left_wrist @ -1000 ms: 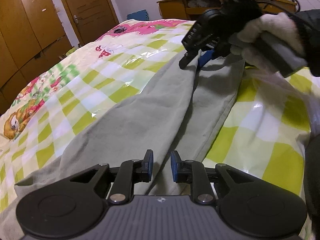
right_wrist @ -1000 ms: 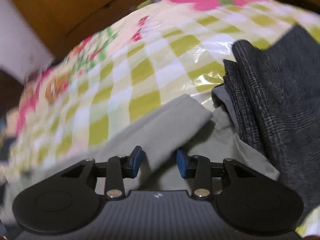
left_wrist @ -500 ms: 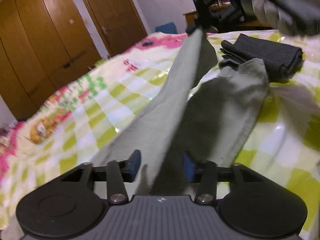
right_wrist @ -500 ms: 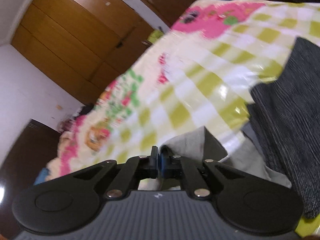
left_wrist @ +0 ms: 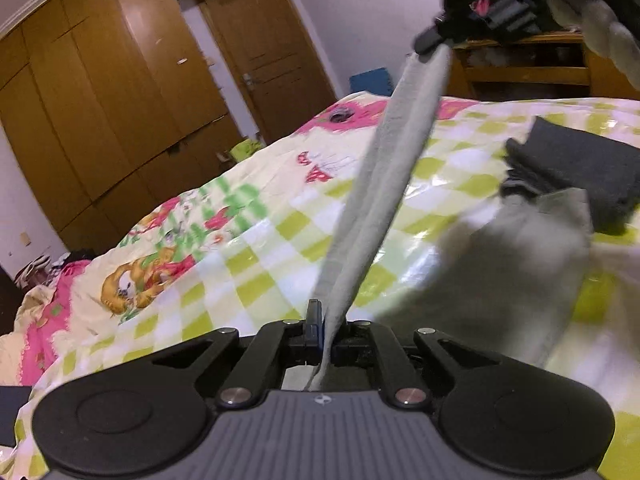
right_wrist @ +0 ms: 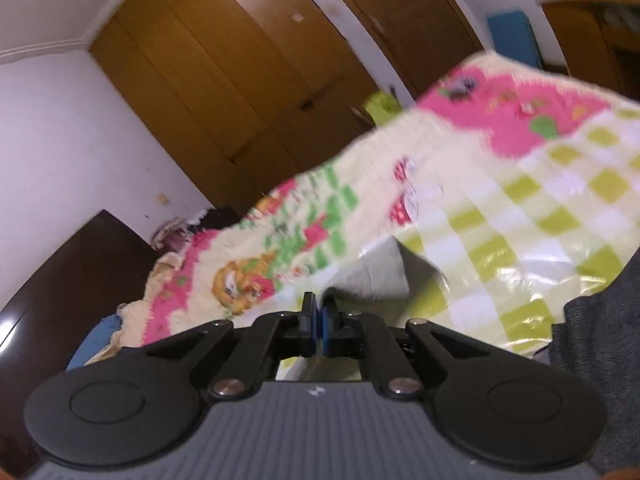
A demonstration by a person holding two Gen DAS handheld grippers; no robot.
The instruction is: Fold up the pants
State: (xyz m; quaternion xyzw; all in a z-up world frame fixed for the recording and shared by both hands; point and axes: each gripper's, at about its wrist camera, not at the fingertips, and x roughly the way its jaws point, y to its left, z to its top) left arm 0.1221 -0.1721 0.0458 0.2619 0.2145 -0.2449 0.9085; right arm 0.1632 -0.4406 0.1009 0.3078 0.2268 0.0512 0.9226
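Note:
The grey-green pants (left_wrist: 384, 184) are lifted above the bed. One leg is stretched taut between my two grippers. My left gripper (left_wrist: 326, 330) is shut on its near end. My right gripper (left_wrist: 436, 42) is shut on its far end, high at the upper right of the left wrist view. The other leg (left_wrist: 508, 256) hangs blurred to the right. In the right wrist view my right gripper (right_wrist: 320, 326) is shut, with a fold of the pants (right_wrist: 372, 276) just beyond its tips.
The bed has a green-checked, pink-flowered cover (left_wrist: 248, 248). A folded dark grey garment (left_wrist: 576, 168) lies on it at the right and shows in the right wrist view (right_wrist: 600, 340). Wooden wardrobes (left_wrist: 100, 120) and a door (left_wrist: 272, 60) stand behind.
Both grippers closed on one pant leg and lifted it off the bed. The leg went from lying flat to stretched taut in the air between them.

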